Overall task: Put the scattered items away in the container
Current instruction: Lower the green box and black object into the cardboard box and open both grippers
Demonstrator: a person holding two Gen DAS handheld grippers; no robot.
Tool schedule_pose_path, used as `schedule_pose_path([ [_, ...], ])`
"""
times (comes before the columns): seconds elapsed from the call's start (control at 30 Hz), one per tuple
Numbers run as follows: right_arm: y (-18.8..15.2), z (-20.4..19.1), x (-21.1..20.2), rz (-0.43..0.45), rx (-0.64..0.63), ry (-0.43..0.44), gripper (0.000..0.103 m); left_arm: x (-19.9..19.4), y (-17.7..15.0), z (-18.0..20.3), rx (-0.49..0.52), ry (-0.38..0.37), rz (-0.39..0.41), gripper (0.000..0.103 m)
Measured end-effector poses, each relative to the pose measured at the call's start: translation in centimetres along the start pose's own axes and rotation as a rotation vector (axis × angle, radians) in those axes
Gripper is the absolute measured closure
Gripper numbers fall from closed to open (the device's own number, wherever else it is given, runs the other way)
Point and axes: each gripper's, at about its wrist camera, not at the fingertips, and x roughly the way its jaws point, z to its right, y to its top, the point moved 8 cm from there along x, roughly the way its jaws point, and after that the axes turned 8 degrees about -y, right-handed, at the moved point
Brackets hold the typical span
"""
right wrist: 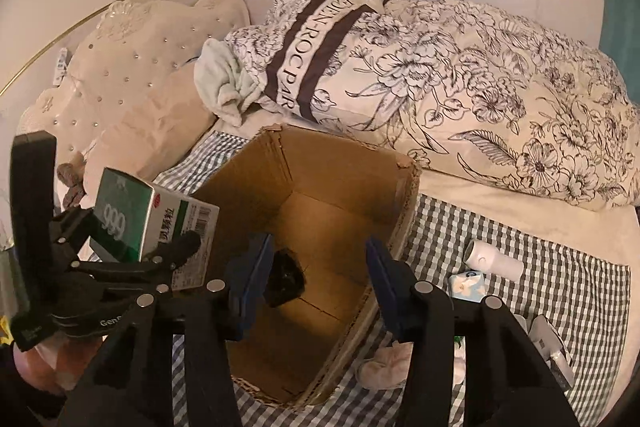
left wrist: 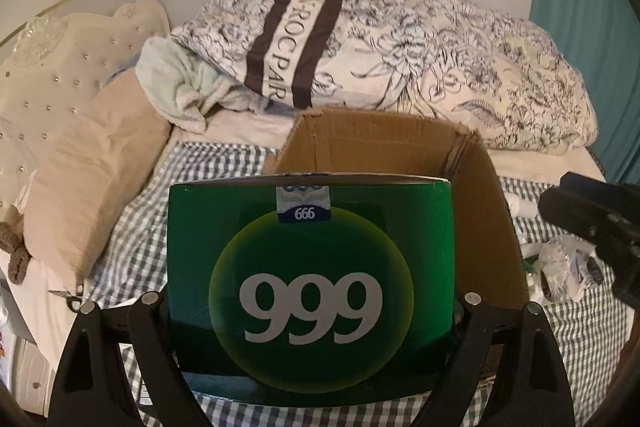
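On the bed, the left claw (right wrist: 160,259) grips one green box (left wrist: 310,279) across its width, held beside the one open cardboard box (right wrist: 320,211). The right claw (right wrist: 316,283) hovers over that carton, jaws partly apart with nothing between them; one black item (right wrist: 286,281) lies inside. Right: one white tube (right wrist: 494,261), one tissue pack (right wrist: 466,285).
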Motion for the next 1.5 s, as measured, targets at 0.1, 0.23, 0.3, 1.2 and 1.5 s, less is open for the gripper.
schedule_pose_path([
  [0.1, -0.3, 0.5, 0.3, -0.004, 0.01, 0.007, 0.055, 0.9, -0.2, 0.6, 0.019, 0.007, -0.018, 0.01],
  [0.23, -0.2, 0.5, 0.1, 0.002, 0.002, 0.01, 0.055, 1.3, -0.1, 1.1, 0.015, 0.01, -0.023, 0.008],
  [0.3, -0.2, 0.4, -0.3, 0.009, -0.005, 0.014, 0.055, 1.1, 0.0, 1.5, 0.019, 0.011, -0.019, 0.008],
  [1.2, 1.3, 0.9, -14.9, 0.253, -0.047, -0.021, 0.036, -11.8, 3.1, 4.6, 0.018, 0.041, 0.216, 0.0],
  [1.5, 0.6, 2.6, -20.8, 0.283, -0.021, -0.004, 0.024, -17.3, 3.1, 7.2, -0.001, -0.006, 0.296, 0.0],
])
